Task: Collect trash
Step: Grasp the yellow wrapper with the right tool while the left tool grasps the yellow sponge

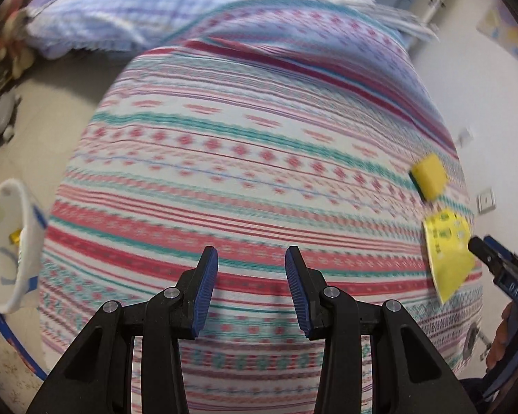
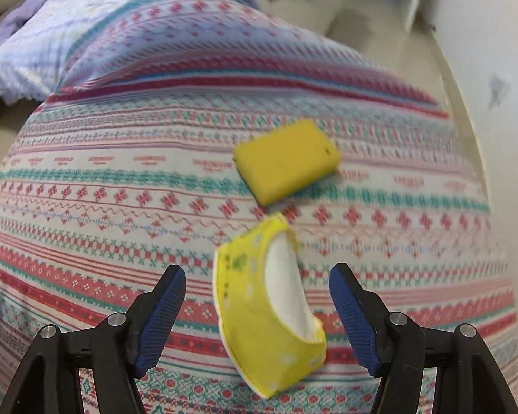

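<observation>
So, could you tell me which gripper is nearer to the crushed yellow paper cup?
Right. The right gripper has its open jaws on either side of the cup; the left gripper is well off to the cup's left, over bare bedspread.

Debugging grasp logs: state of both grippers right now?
Left gripper: open, nothing between its fingers.
Right gripper: open, straddling the crushed yellow paper cup on the patterned bedspread, not clamped.

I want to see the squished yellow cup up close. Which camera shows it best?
The right wrist view: the yellow paper cup lies big and central between the open fingers. The left wrist view shows it small and blurred at the right edge.
</observation>
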